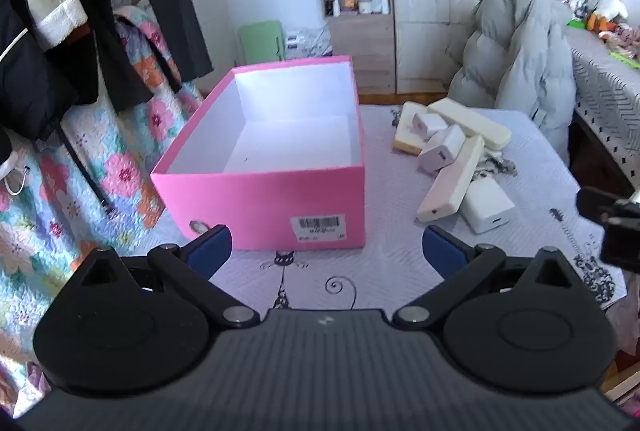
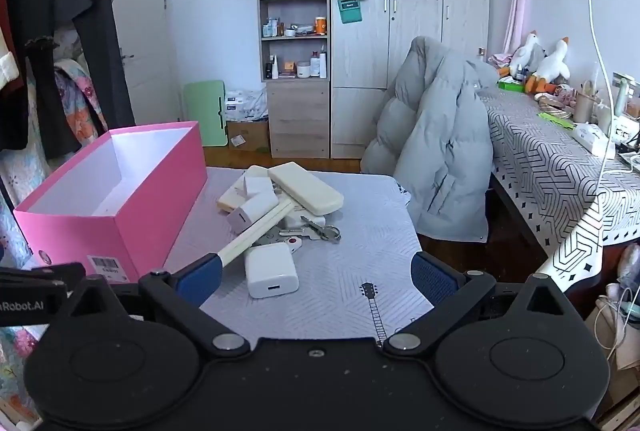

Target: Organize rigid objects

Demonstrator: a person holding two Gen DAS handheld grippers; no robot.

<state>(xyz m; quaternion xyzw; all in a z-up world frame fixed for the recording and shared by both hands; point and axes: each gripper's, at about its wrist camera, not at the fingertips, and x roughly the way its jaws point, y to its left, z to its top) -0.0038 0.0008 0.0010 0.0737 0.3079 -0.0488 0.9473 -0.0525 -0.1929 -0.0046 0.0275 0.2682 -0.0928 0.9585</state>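
An empty pink box (image 1: 276,205) (image 2: 132,207) with a white inside stands on the patterned table cover. To its right lies a heap of rigid items: a cream power bank (image 2: 306,188) (image 1: 470,123), a long pale bar (image 1: 452,179) (image 2: 256,233), white charger bricks (image 2: 272,276) (image 1: 486,207) and a bunch of keys (image 2: 320,229). My left gripper (image 1: 327,251) hangs open just before the box's near wall, nothing between its fingers. Held open in front of the heap, my right gripper (image 2: 316,277) has the nearest charger brick just beyond its left fingertip.
A chair draped with a grey puffer jacket (image 2: 436,159) stands behind the table's right corner. A cloth-covered desk (image 2: 552,175) with toys fills the right. Clothes hang on a rack (image 1: 60,11) at the left, above a floral quilt. Shelves and a wardrobe line the back wall.
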